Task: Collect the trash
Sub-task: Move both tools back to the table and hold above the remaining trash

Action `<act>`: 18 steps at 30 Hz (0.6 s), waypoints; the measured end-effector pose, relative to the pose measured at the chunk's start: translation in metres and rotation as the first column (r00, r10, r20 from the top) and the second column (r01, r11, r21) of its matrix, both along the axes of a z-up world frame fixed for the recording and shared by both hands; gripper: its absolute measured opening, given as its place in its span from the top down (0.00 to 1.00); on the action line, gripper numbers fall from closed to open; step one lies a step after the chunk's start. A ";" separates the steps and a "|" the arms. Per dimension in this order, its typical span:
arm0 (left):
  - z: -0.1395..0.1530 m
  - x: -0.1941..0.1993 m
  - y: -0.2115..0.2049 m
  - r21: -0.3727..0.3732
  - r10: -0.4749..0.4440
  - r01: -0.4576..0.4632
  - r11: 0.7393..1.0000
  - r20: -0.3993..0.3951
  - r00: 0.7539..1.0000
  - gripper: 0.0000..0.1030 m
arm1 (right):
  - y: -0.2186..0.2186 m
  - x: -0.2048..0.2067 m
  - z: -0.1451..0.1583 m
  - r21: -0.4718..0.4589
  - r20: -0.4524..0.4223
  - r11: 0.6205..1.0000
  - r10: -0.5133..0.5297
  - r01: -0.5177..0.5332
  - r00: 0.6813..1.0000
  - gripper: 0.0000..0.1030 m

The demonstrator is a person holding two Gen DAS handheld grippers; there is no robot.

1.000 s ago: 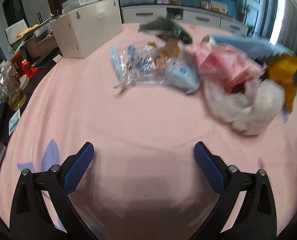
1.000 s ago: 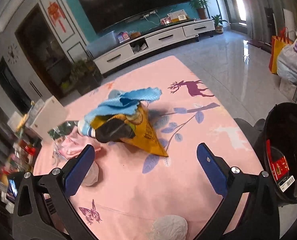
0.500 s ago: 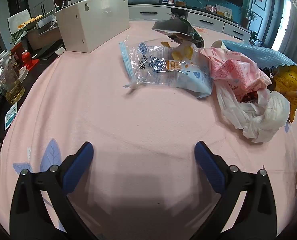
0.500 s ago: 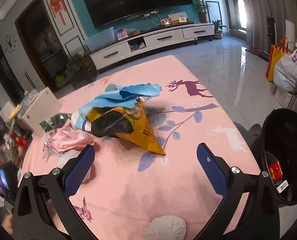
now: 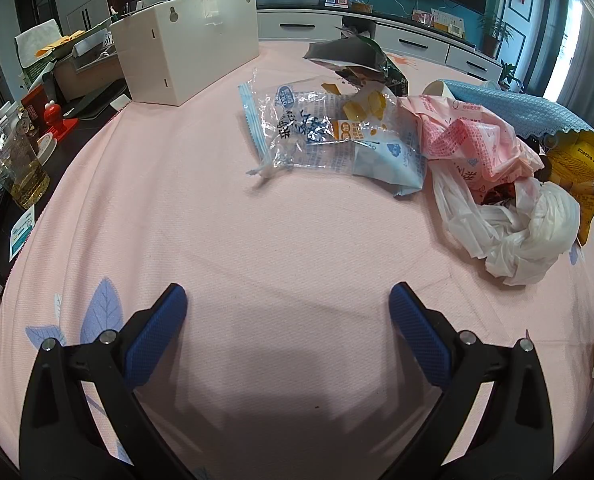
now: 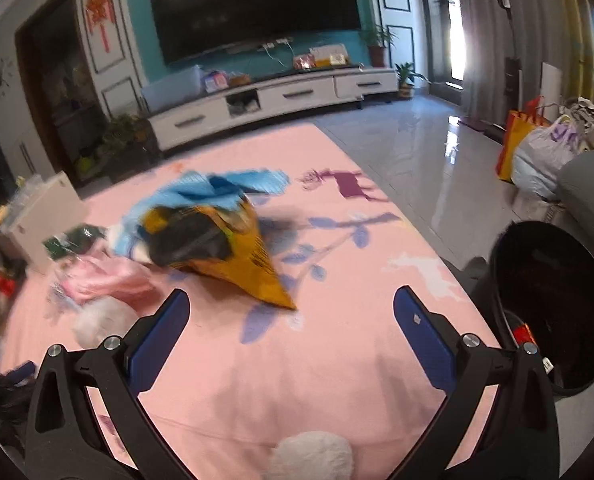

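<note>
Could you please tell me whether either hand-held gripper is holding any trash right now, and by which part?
Nothing is held: the left hand-held gripper and right hand-held gripper are both open and empty.

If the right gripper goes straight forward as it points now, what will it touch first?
Most likely the yellow snack bag: its pointed corner lies on the pink tablecloth just ahead of the open right gripper. The picture is blurred, so depth is uncertain.

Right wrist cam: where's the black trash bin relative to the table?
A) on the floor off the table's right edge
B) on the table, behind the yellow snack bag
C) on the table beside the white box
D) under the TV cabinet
A: the black trash bin stands on the floor past the right edge of the pink tablecloth, open top visible.
</note>
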State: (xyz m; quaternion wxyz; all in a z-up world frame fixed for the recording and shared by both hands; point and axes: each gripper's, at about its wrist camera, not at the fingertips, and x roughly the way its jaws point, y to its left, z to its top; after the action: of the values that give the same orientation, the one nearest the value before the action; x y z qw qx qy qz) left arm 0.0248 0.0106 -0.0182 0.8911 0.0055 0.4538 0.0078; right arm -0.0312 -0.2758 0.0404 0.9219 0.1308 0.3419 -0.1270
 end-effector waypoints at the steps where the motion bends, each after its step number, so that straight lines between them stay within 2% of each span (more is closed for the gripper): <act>1: 0.000 0.000 0.000 0.000 0.000 0.000 1.000 0.000 1.000 0.02 | -0.001 0.001 -0.004 0.010 -0.018 1.000 -0.002 0.002 1.000 0.03; 5: 0.000 0.000 0.000 0.000 0.000 0.000 1.000 0.000 1.000 0.02 | 0.000 0.000 -0.014 0.017 -0.049 1.000 -0.008 0.009 0.999 0.03; 12: 0.000 0.000 0.000 0.000 0.000 0.000 1.000 0.000 1.000 0.02 | 0.009 -0.001 -0.018 -0.050 -0.062 0.999 -0.015 0.012 0.998 0.03; 18: 0.000 0.000 0.000 0.000 0.000 0.000 1.000 0.000 1.000 0.02 | 0.023 0.002 -0.018 -0.115 -0.073 0.993 0.018 -0.027 0.997 0.03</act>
State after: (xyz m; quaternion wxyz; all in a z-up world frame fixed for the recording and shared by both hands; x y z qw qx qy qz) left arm 0.0252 0.0109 -0.0183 0.8911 0.0056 0.4538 0.0080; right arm -0.0294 -0.2532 0.0220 0.9164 0.0686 0.3684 -0.1409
